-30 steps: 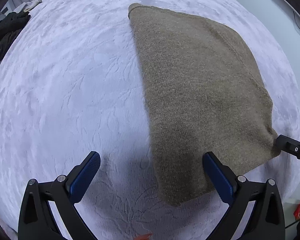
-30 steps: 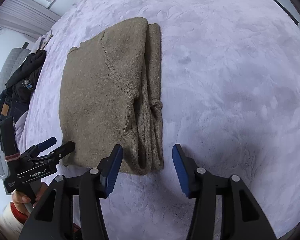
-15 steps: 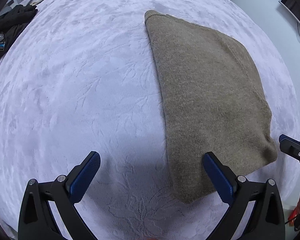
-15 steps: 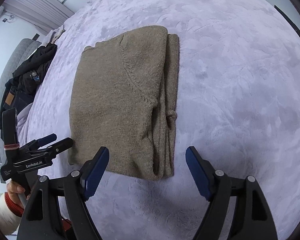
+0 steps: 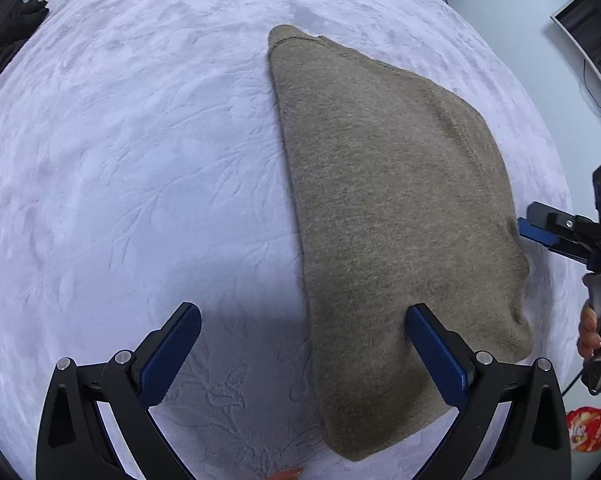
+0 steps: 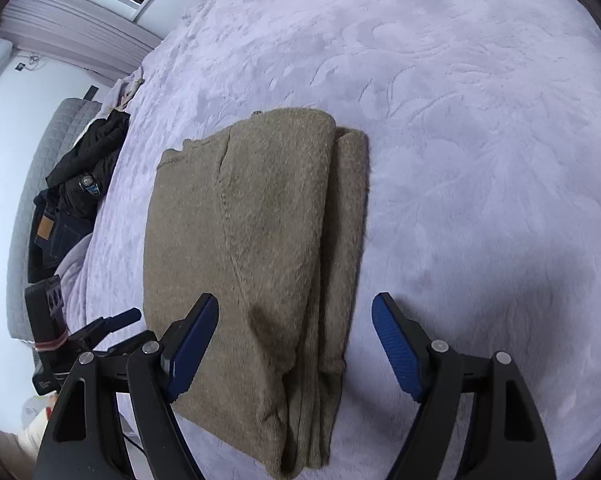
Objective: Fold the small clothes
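Left gripper (image 5: 302,350) is spread wide with nothing between the pads; the left blue pad hangs over bare bedspread (image 5: 140,160), the right blue pad sits over the near-left part of the folded brown sweater (image 5: 392,208). Can't tell if that pad touches the knit or just floats above it. Right gripper (image 6: 294,344) is also wide apart and holds nothing; its left pad is over the sweater's near end, its right pad is over bare bedspread just past the sweater's right edge. The sweater lies flat on the lavender embossed bedspread, folded into a rough rectangle. In the right wrist view the right side shows stacked folded layers forming a thick rolled edge, with a seam line running diagonally across the top panel; the near end is a bit rumpled. In the left wrist view the left edge is a straight clean fold, the far corner shows the ribbed hem, and the near corner tapers to a point close to the camera. Right gripper's tips, seen from the left wrist camera, sit just beside the sweater's right edge. Wide bare bedspread lies left of the sweater and to its right and beyond. A dark clothes pile (image 6: 76,196) sits at the bed's far-left edge, well apart from the sweater.
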A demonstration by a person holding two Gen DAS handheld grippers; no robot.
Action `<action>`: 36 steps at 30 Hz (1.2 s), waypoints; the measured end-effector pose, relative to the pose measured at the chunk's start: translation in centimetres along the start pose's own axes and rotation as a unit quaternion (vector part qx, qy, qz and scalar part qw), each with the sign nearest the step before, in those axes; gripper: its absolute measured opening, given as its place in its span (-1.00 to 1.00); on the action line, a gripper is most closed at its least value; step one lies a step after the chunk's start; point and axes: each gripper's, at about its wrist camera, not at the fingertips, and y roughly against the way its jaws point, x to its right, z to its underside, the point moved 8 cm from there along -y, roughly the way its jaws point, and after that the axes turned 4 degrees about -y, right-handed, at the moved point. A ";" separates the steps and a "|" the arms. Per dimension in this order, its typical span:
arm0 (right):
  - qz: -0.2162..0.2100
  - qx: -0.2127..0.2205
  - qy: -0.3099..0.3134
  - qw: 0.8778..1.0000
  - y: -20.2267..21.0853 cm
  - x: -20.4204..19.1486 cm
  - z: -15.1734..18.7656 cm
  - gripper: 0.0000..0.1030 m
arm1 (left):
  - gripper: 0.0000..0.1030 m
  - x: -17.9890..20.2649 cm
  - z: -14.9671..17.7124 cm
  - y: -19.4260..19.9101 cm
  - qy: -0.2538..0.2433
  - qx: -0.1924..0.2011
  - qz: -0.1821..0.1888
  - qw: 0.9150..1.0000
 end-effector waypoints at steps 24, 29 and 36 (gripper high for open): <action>-0.191 -0.102 -0.027 0.976 -7.7 -1.1 -5.1 0.24 | 0.85 5.4 -1.1 -3.8 -0.045 -0.036 0.132 0.990; -0.192 -0.091 -0.053 0.976 -7.4 -1.3 -5.3 -0.25 | 0.23 4.8 -0.8 -2.0 -0.029 -0.018 0.148 0.988; -0.238 -0.070 -0.088 0.965 -5.1 -4.1 -4.6 -0.27 | 0.00 4.7 -0.1 2.1 -0.027 0.018 0.188 0.982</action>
